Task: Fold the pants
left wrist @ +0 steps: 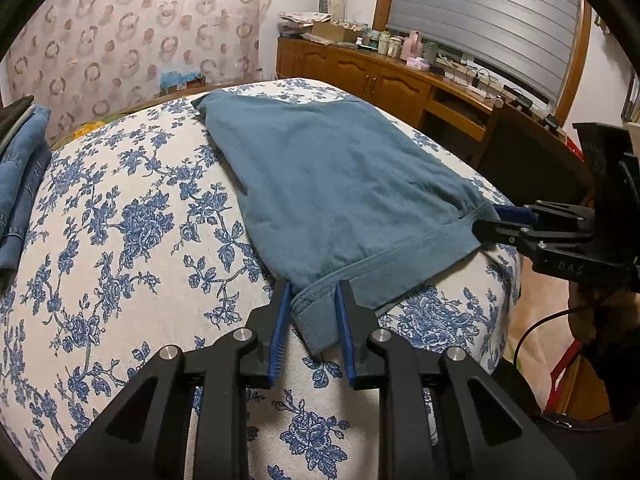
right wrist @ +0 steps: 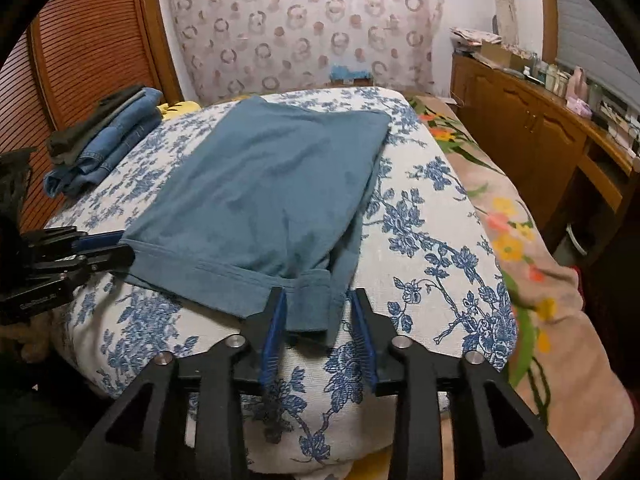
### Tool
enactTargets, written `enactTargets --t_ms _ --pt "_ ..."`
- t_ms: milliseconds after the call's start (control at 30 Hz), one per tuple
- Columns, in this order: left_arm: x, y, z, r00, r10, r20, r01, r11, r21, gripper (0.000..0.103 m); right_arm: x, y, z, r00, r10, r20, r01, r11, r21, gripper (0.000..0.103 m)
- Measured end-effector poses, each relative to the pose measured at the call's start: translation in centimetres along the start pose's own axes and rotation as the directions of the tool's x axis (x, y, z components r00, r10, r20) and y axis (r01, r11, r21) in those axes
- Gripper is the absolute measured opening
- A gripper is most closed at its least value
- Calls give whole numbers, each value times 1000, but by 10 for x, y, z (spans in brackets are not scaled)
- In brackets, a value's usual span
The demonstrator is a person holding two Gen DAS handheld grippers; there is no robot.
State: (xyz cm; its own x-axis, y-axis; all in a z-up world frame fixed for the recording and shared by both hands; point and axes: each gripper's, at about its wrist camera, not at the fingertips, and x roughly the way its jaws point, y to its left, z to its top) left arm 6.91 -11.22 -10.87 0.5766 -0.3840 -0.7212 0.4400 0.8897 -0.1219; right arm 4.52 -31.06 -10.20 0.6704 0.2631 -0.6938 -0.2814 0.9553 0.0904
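Left tool (left wrist: 311,304) nearest, jaws apart, straddling bunched hem corner of teal pants (left wrist: 320,176), not clamped. Right tool (right wrist: 318,308) likewise parted around opposite hem corner. Pants lie on bed (right wrist: 432,216) over blue-floral white cover, folded into flat slab, hemmed edge toward tools, far end near patterned curtain (right wrist: 304,20). Fabric soft, faintly creased, stitched band along near edge; one corner curls under. Folded jeans stack (right wrist: 108,140) beside pants, apart. Wooden cabinet (right wrist: 528,128) along wall.
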Motion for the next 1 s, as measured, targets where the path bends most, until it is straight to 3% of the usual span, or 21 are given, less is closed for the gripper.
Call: enactTargets --t_ms 100,267,400,500,533,600,800,1000 --pt "1 1 -1 1000 -4 1 4 1000 -9 26 1 -1 0 1000 26 1 -26 999 21 42" --pt "1 6 -2 1000 9 8 -9 999 -36 40 1 -1 -1 999 35 8 -35 999 30 42" --pt "2 0 -5 999 25 21 -24 1000 -13 40 1 -1 -3 998 57 9 -58 998 26 28" --pt "2 -1 -4 1000 -14 17 14 1000 -13 24 0 -2 -2 997 70 12 -71 997 25 19" --pt "1 -1 -2 1000 -1 20 1 1000 -12 16 0 -2 -2 997 82 10 -82 996 27 17" --pt "-1 -6 2 999 27 26 -27 999 16 12 -4 1 3 993 114 19 -114 993 10 11" --pt "-34 -2 17 994 4 108 -6 1000 13 11 -25 3 20 982 165 90 -165 986 -4 10" --pt "-89 8 38 974 -4 228 1 1000 15 10 -57 12 37 962 206 177 -200 978 -51 10"
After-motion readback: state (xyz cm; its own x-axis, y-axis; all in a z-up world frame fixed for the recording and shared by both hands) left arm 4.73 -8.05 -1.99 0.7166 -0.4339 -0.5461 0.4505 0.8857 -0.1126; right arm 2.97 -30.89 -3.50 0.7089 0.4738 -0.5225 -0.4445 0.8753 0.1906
